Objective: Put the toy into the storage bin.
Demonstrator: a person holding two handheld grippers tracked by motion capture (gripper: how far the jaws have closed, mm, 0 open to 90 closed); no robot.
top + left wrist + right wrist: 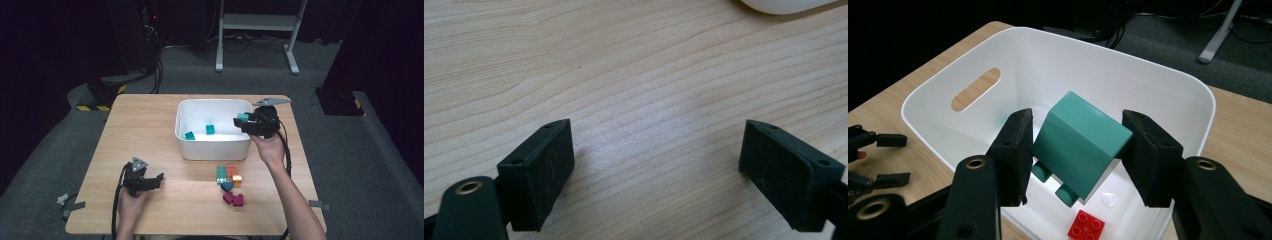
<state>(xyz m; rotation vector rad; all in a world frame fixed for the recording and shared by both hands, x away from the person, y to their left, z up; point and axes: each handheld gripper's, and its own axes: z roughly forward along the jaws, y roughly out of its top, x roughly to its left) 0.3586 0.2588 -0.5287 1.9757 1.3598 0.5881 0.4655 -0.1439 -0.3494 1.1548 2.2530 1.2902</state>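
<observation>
My left gripper (155, 178) rests wide open on the pale wood table (150, 130). Blocks (230, 185) lie ahead; my right gripper (239, 121) clamps a teal block (1080, 142) over the white bin (182, 132). Beyond: grey carpet, dark room. No readable writing.

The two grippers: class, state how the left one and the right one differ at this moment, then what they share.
The right gripper clamps a teal block between its pads; the left gripper has open jaws with nothing between them. The right gripper is held over the white bin; the left gripper sits low over bare table near the front edge. Both are black, two-jawed and hand-held.
</observation>
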